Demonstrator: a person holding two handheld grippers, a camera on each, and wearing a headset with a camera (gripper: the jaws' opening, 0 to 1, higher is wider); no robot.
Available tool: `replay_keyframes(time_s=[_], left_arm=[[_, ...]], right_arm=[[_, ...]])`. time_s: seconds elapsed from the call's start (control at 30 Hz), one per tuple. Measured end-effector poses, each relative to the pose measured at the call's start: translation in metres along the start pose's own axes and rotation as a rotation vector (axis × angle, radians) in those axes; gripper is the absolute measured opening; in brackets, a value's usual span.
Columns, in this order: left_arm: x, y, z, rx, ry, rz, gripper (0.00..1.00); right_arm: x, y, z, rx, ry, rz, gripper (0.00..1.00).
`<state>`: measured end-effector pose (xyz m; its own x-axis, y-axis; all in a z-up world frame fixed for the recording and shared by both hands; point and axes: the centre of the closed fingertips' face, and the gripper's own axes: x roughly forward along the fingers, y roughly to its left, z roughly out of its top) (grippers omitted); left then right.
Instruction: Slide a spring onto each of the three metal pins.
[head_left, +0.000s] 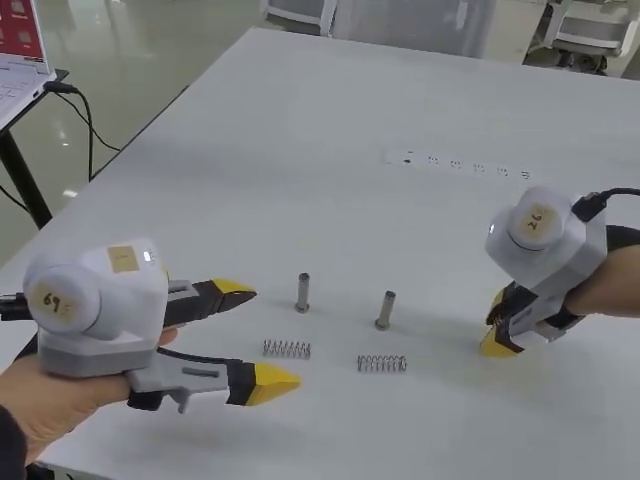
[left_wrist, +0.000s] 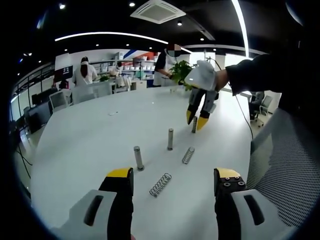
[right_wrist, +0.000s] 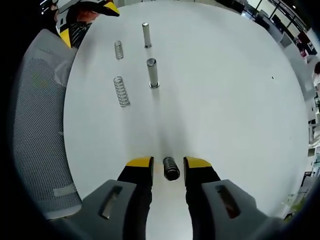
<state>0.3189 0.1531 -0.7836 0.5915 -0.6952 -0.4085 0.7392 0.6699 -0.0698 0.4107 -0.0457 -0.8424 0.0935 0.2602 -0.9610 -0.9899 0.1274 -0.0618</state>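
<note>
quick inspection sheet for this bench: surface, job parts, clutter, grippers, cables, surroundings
surface: white table, socket strip set in it
job's things: pin and second pin upright, no spring on either; spring and second spring lying beside them; third spring upright between the right jaws, cannot tell if a pin is inside
clutter: nothing seen
grippers: left gripper open, by a lying spring; right gripper open around third spring
cables: gripper cable; black cable from laptop
surroundings: laptop, chairs, people far off
</note>
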Motion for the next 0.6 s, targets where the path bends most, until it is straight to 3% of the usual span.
replay_keyframes(time_s=[0.23, 0.6], left_arm=[[0.001, 0.000, 0.001, 0.005, 0.002, -0.003, 0.63], [-0.002, -0.001, 0.002, 0.012, 0.003, -0.002, 0.63]], right_arm=[[-0.009, 0.006, 0.021, -0.040, -0.034, -0.004, 0.27], [-0.005, 0.031, 0.046, -0.084, -0.076, 0.048, 0.26]])
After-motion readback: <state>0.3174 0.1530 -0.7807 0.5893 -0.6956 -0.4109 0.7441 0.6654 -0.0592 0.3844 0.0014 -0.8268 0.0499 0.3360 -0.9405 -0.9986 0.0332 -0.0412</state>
